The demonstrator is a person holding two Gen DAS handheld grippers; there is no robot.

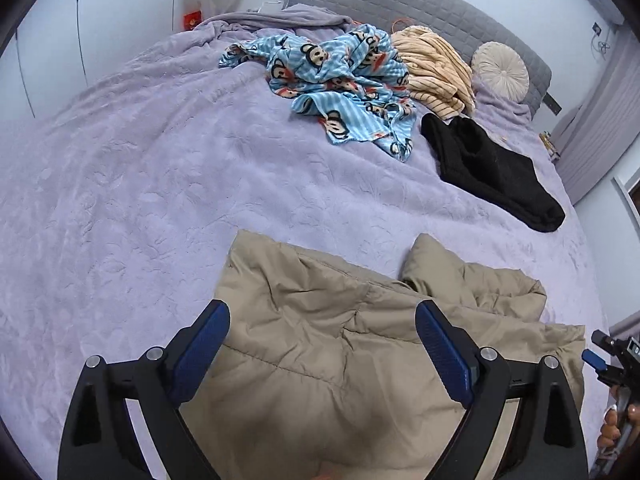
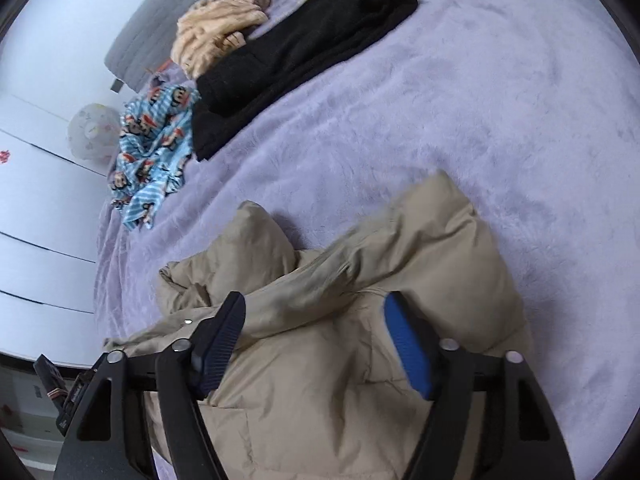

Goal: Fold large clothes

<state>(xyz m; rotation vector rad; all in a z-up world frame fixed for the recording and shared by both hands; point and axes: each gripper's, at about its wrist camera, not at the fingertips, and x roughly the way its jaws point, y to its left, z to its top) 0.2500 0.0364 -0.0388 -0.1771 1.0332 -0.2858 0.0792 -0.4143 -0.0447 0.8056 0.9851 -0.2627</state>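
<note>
A tan puffy jacket point(image 1: 344, 344) lies crumpled on the lilac bedspread point(image 1: 140, 184) at the near edge of the bed; it also shows in the right wrist view point(image 2: 344, 320). My left gripper point(image 1: 322, 348) is open above the jacket, jaws wide apart, holding nothing. My right gripper point(image 2: 316, 344) is open over the jacket's folds, its jaws to either side of a raised ridge of fabric, not closed on it. The right gripper also shows at the right edge of the left wrist view point(image 1: 612, 360).
A blue monkey-print garment point(image 1: 344, 80), a cream striped garment point(image 1: 436, 68) and a black garment point(image 1: 492, 168) lie toward the head of the bed. A round cushion point(image 1: 500, 72) rests against the grey headboard point(image 1: 400, 4). White wardrobe doors point(image 2: 36, 216) stand beside the bed.
</note>
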